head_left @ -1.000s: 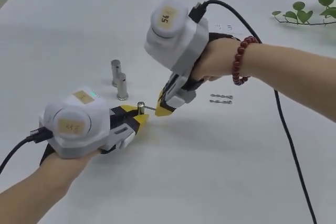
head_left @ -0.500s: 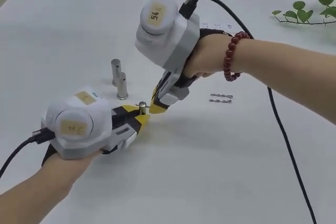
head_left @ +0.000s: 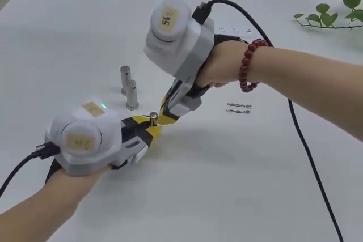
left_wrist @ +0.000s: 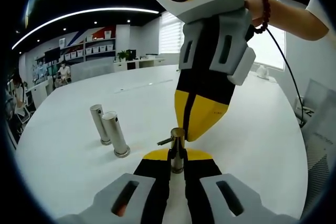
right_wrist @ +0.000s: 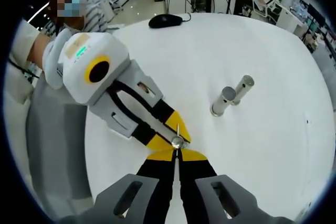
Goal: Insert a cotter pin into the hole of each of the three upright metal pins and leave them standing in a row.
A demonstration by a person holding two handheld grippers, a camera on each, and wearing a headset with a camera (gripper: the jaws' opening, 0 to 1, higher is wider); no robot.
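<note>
My left gripper (head_left: 148,124) is shut on a short upright metal pin (head_left: 153,118), holding it on the table. In the left gripper view this metal pin (left_wrist: 177,148) stands between my jaws, and a cotter pin (left_wrist: 165,141) pokes out of its hole to the left. My right gripper (head_left: 165,116) comes down from above, shut on the cotter pin, its yellow tips against the metal pin. In the right gripper view the cotter pin's tip (right_wrist: 178,130) sticks out past the pin top (right_wrist: 178,141). Two more metal pins (head_left: 125,77) (head_left: 132,93) stand behind.
Two loose cotter pins (head_left: 239,107) lie on the white table (head_left: 227,174) to the right of the grippers. A black cable (head_left: 309,151) trails across the table on the right. A leafy plant (head_left: 334,9) sits at the far right corner.
My right gripper has moved left and closed the gap to the held metal pin, and the cotter pin has gone through its hole. The left gripper has stayed put.
</note>
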